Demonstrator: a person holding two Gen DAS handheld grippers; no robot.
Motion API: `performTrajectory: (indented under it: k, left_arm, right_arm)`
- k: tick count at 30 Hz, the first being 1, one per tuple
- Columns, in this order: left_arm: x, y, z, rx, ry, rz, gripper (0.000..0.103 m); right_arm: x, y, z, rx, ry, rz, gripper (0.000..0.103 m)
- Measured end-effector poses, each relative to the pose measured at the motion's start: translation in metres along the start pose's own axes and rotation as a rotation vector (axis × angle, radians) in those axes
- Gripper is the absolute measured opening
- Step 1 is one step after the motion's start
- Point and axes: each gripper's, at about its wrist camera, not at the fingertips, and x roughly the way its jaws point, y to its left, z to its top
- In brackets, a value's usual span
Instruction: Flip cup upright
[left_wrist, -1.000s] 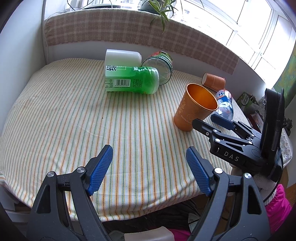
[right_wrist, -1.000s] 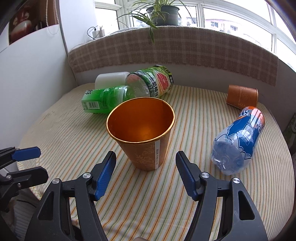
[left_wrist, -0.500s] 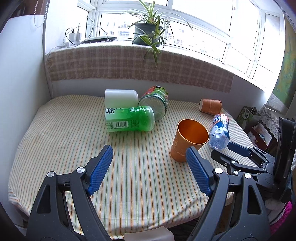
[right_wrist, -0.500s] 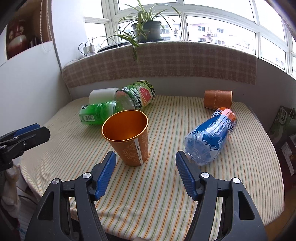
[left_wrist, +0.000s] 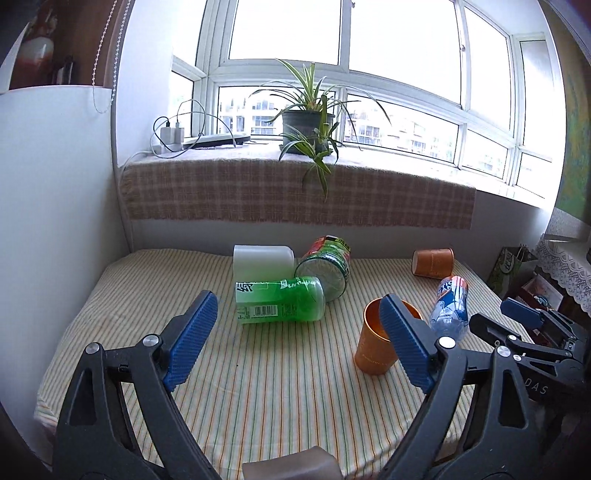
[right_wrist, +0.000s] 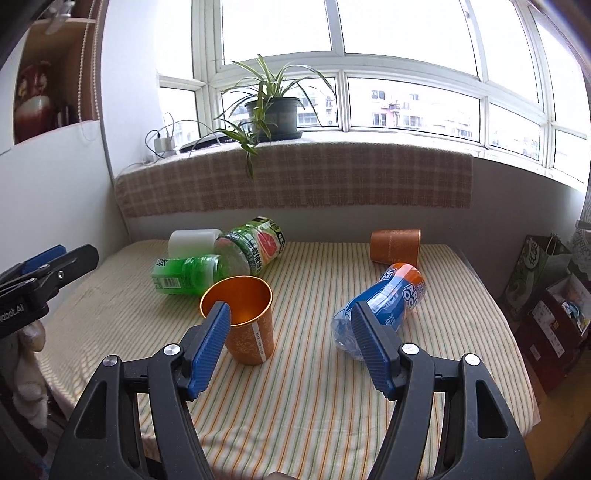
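Note:
An orange metal cup (right_wrist: 245, 321) stands upright, mouth up, on the striped tablecloth (right_wrist: 295, 387); it also shows in the left wrist view (left_wrist: 373, 349), partly behind a fingertip. My right gripper (right_wrist: 290, 341) is open and empty, held back from the cup near the table's front. My left gripper (left_wrist: 299, 338) is open and empty, held above the front edge. A second orange cup (right_wrist: 395, 245) lies on its side at the back right.
A green bottle (right_wrist: 188, 273), a grapefruit-label bottle (right_wrist: 255, 247) and a white container (right_wrist: 192, 242) lie at the back left. A blue bottle (right_wrist: 384, 302) lies at the right. A wall bounds the left side; bags (right_wrist: 543, 266) stand on the floor at right.
Both grippers have pulled back and risen away from the table. The upright orange cup stays standing where it was.

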Motion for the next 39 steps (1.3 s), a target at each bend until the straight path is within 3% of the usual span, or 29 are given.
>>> performTrajectory:
  k: [3,7,11,21,39]
  left_arm:
    - [-0.006,-0.001,0.002,0.009,-0.041,0.014,0.1]
    - [-0.013,-0.002,0.004,0.025,-0.082,0.03,0.101]
    - [-0.018,-0.004,0.005,0.033,-0.104,0.045,0.103]
    - [-0.01,-0.004,0.0,0.03,-0.055,0.043,0.103]
    - [-0.007,-0.001,-0.002,0.014,-0.047,0.048,0.103]
  right_arm:
    - [-0.009,0.004,0.004,-0.013,-0.043,-0.019,0.071]
    - [-0.02,0.013,0.008,-0.046,-0.11,-0.056,0.081]
    - [-0.026,0.018,0.01,-0.049,-0.155,-0.083,0.082]
    - [-0.021,0.013,0.004,0.003,-0.131,-0.1,0.083]
    - [-0.018,0.008,0.002,0.024,-0.123,-0.108,0.083]
